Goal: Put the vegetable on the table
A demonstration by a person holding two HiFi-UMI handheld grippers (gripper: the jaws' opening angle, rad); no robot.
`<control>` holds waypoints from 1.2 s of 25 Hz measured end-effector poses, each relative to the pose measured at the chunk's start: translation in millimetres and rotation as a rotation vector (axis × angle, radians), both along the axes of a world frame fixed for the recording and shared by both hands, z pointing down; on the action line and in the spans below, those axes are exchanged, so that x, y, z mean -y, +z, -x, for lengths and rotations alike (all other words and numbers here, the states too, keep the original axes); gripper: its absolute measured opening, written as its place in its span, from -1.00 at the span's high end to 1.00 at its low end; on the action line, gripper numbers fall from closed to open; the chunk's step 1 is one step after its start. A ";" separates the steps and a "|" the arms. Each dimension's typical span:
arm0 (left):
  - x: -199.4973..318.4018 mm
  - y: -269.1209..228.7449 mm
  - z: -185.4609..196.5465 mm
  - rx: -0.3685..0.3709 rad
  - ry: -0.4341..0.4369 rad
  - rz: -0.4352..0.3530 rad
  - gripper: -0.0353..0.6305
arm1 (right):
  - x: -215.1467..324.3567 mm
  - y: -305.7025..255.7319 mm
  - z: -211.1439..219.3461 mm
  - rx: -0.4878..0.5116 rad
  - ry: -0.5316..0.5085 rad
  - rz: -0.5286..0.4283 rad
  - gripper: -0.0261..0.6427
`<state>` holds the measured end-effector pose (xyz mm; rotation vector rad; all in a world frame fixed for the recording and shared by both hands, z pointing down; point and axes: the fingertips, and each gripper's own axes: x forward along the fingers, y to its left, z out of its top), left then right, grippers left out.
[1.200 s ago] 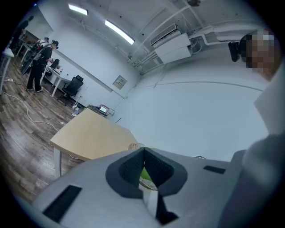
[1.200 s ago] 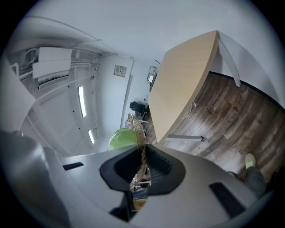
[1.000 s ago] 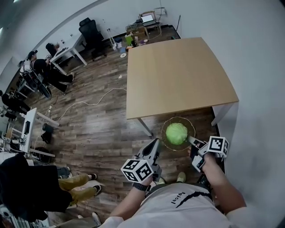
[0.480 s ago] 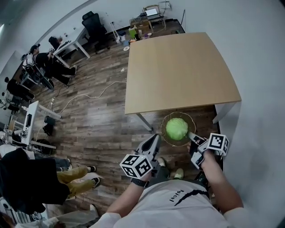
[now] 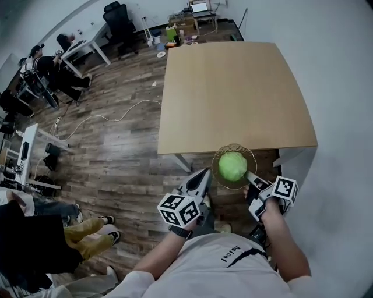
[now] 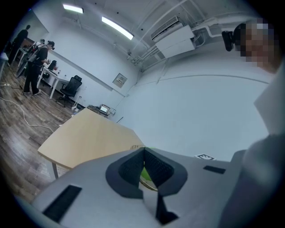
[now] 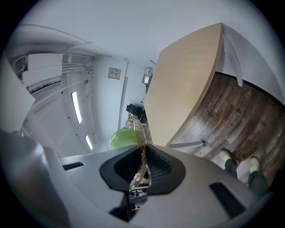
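A round green cabbage (image 5: 232, 166) lies in a clear glass bowl (image 5: 218, 158) held in the air at the near edge of the light wooden table (image 5: 233, 93). My right gripper (image 5: 250, 178) is shut on the bowl's near rim; in the right gripper view the glass rim (image 7: 140, 147) stands pinched between the jaws with the cabbage (image 7: 123, 137) behind it. My left gripper (image 5: 204, 173) hangs left of the bowl, jaws closed with nothing in them. In the left gripper view a sliver of cabbage (image 6: 145, 173) shows past the closed jaws.
The table top (image 6: 84, 138) is bare, with a white wall to its right. Dark wood floor (image 5: 116, 157) lies left, with a white cable (image 5: 111, 119) across it. Desks, office chairs (image 5: 115, 17) and seated people stand at the far left. The person's shoes (image 7: 238, 162) are below.
The bowl with the cabbage has moved forward and now overlaps the table's near edge. Both grippers advanced with it; their jaws are unchanged.
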<state>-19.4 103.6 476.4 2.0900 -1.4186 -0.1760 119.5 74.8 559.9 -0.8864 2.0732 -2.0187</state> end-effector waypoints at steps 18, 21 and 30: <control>169.8 41.4 75.5 -0.004 0.168 -0.014 0.86 | 132.8 59.4 62.7 -0.061 0.201 0.072 0.81; 193.4 42.9 78.6 -0.009 0.169 -0.001 0.85 | 155.6 63.8 66.5 -0.062 0.205 0.090 0.81; 264.5 64.7 74.1 0.019 0.161 0.022 0.85 | 226.2 121.7 67.9 -0.064 0.132 0.138 0.81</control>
